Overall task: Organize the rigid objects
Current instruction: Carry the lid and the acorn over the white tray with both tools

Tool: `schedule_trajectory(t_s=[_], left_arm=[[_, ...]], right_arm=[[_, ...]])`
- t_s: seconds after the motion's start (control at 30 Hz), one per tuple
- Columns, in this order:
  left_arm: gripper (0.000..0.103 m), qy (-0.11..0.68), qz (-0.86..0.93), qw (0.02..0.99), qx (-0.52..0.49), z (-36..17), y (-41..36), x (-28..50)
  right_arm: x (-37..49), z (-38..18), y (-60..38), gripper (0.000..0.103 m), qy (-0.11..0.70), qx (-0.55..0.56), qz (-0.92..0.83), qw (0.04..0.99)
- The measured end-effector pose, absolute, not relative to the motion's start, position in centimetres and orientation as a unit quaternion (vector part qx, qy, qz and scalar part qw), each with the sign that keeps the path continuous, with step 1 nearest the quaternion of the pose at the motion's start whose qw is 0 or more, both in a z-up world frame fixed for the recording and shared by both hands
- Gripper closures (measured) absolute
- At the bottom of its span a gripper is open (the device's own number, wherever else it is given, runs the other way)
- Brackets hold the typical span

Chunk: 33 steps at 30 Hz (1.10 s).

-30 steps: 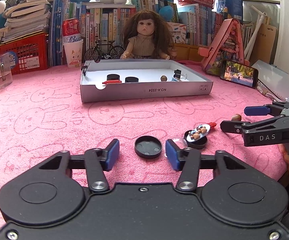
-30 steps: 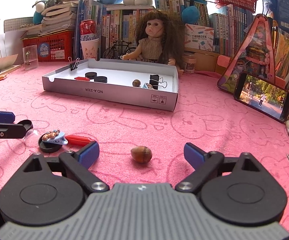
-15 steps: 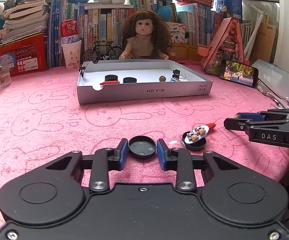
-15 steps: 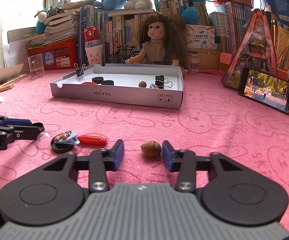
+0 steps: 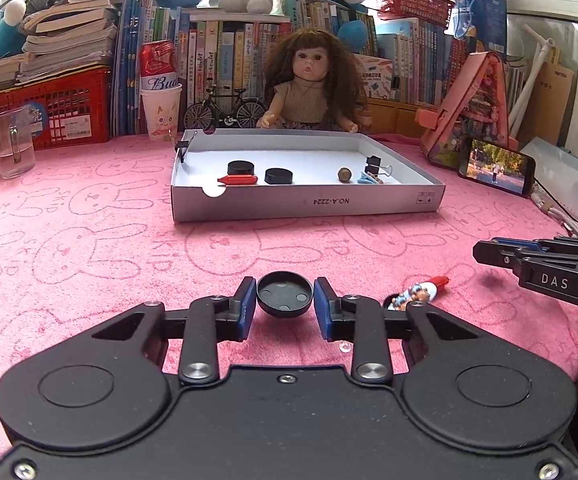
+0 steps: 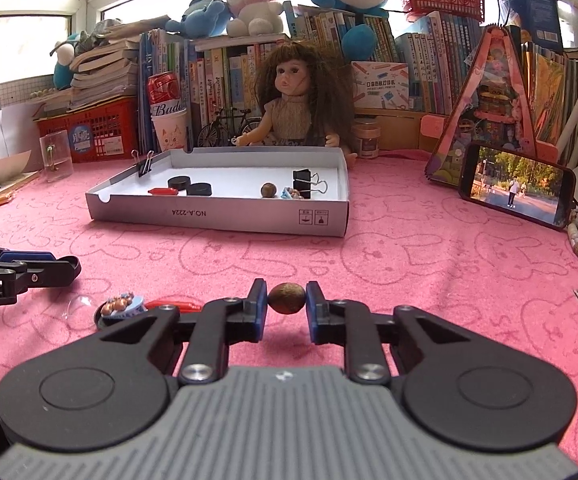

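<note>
Pink towelling covered your table (image 5: 89, 248). Your left hand-held gripper (image 5: 285, 300) pinched the black cap (image 5: 285, 295) by its rim: light, stiff, slick. Your right hand-held gripper (image 6: 287, 299) had just closed across the nut (image 6: 286, 298): hard, round, likely to roll. Both were short of the box (image 5: 309, 202).

A doll (image 5: 313, 80) sits before books (image 5: 217, 52); a phone (image 6: 515, 188) leans right.
</note>
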<state>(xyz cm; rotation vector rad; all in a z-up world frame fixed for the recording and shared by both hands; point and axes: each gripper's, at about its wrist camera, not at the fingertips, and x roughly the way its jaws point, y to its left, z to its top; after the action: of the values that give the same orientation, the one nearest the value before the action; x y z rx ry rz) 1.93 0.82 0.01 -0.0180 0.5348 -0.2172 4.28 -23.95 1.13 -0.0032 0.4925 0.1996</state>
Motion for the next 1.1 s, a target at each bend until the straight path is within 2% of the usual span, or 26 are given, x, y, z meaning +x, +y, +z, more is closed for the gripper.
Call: schedule_trajectory(t_s=[1.1], left_arm=[[0.074,0.242,-0.092,0.965,-0.035,2.8,0.3,8.1]], right_arm=[[10.3,3.0,-24.0,0.078,0.244,0.057,0.073,0.965]])
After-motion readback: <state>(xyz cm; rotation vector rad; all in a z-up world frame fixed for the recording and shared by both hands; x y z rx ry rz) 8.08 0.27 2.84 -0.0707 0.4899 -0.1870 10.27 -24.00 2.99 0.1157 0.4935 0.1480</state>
